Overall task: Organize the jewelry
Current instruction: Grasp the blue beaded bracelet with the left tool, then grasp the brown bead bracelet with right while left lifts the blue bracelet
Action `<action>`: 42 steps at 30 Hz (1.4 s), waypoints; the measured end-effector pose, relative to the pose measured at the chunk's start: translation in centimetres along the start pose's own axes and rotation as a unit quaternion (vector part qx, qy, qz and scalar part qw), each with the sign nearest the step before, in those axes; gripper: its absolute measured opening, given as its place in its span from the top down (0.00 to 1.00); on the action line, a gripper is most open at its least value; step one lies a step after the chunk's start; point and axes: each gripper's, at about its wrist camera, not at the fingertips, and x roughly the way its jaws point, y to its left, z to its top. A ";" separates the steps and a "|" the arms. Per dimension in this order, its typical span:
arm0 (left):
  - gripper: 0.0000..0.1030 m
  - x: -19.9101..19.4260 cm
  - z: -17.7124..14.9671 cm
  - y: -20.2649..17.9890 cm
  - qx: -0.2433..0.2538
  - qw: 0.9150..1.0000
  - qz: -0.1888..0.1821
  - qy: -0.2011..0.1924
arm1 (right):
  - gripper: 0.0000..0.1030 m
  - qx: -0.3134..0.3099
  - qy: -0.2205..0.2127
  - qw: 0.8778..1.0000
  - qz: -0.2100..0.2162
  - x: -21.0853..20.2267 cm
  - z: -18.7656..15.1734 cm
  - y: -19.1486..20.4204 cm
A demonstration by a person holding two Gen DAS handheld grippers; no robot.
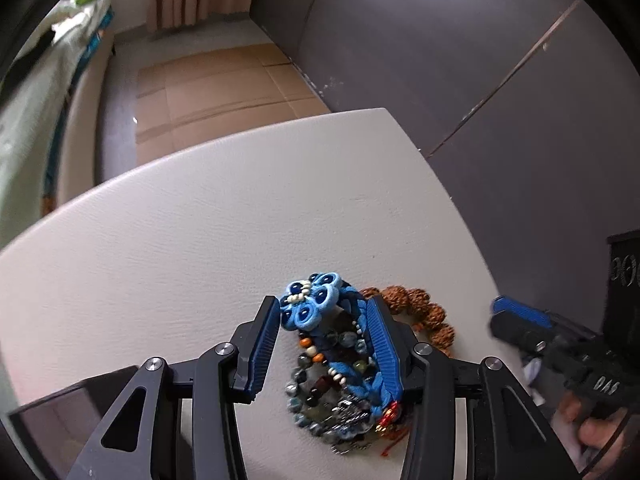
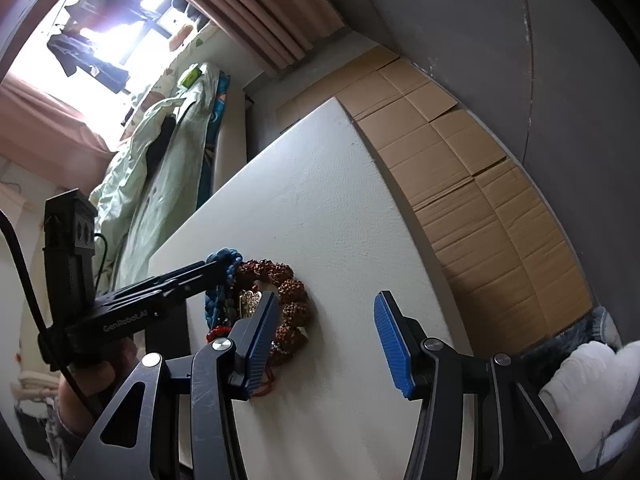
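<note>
On the white counter a heap of jewelry lies in the lower middle of the left wrist view. On top sits a blue fabric bracelet with round flower-like loops and small cream beads. Under it is a strand of dark glass beads, and to its right a ring of knobbly brown seed beads curves away toward the lower right.

The left hand-held gripper straddles the heap, its jaws roughly half open. The blue bracelet lies between the two ribbed blue pads. The right pad lies against the fabric and the left pad touches the flower end, but I cannot tell whether they press firmly enough to hold it.

In the right wrist view the right hand-held gripper is also about half open, with only bare counter between its jaws. Its left finger overlaps the edge of the brown seed beads in the picture; whether it touches them I cannot tell. The left hand-held gripper reaches in from the left of that frame, its tip at the blue bracelet.

Flattened cardboard covers the floor beyond the counter.
</note>
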 end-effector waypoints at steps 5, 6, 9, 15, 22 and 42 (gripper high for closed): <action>0.83 -0.2 0.1 -0.3 -0.003 1.000 -0.017 -0.014 | 0.50 -0.017 0.017 1.000 -0.004 1.5 0.1 1.1; 0.84 -0.4 0.1 -0.3 -0.003 1.000 -0.015 -0.019 | 0.50 -0.019 0.019 1.000 -0.003 1.6 0.1 1.3; 0.90 -0.9 0.1 -0.2 -0.011 0.999 -0.023 -0.027 | 0.50 -0.029 0.023 0.999 -0.011 2.1 0.1 1.9; 0.91 -4.2 0.1 -1.1 -0.001 0.997 -0.034 -0.066 | 0.55 -0.054 0.036 0.997 -0.036 3.7 0.3 3.1; 0.91 -7.7 -0.7 -1.1 0.000 0.994 -0.030 -0.106 | 0.58 -0.099 0.031 0.991 -0.084 4.3 0.0 4.9; 0.91 -11.5 -3.4 1.5 -0.033 0.987 -0.027 -0.152 | 0.78 -0.164 0.049 0.974 -0.151 5.0 -1.5 7.1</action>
